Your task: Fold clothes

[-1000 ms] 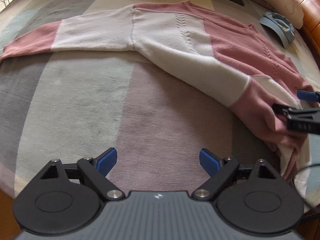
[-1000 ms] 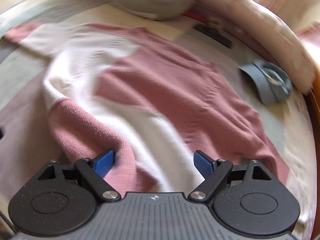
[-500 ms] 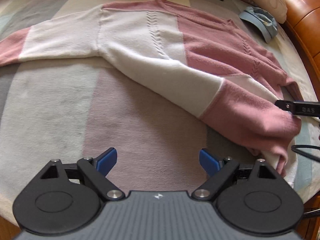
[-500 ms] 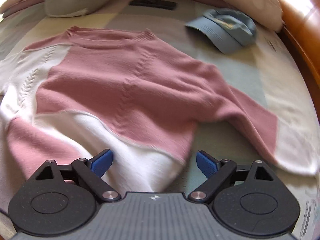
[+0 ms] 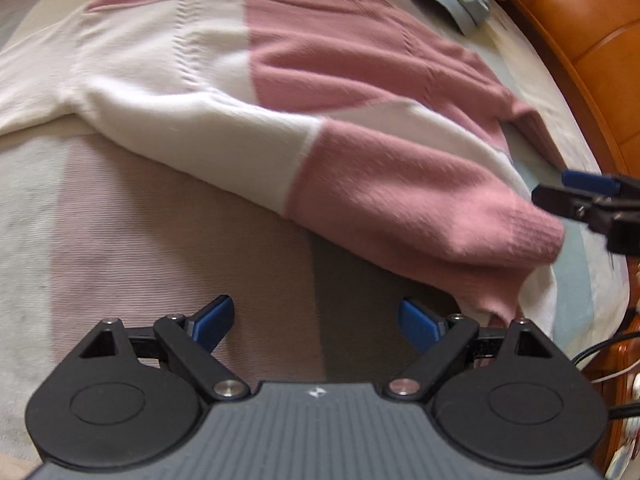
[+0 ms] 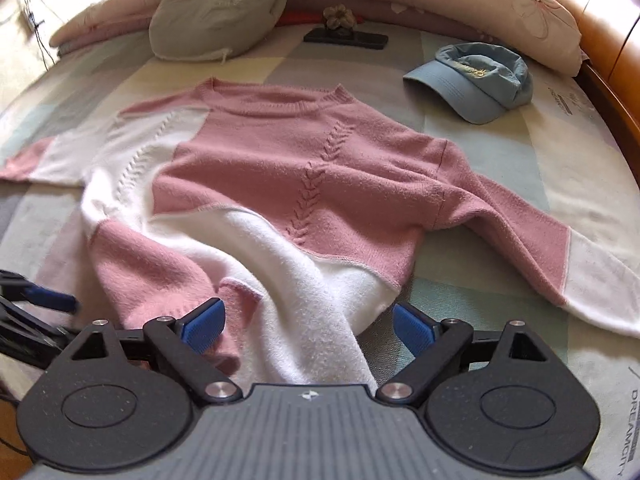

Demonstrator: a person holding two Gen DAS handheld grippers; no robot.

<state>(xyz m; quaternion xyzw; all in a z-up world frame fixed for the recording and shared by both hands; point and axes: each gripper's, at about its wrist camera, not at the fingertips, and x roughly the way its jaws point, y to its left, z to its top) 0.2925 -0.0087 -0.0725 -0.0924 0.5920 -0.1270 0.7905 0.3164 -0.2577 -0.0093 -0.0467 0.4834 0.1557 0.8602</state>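
Fingers [image 6: 412, 326] off sweater [image 6: 280, 184], hem dropped

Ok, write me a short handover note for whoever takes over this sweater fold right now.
Left tool: open, empty, over bare striped bedspread near the sweater's hem.
Right tool: open, holding nothing; white hem fabric lies loose between its fingers.
Pink and white knitted sweater: face up on the bed, both sleeves spread out, hem rumpled with its near-left corner flipped over.
Blue cap lies beyond the sweater.
Done: no fold visible.
Left: smooth the hem, fold sleeves in, fold the body.
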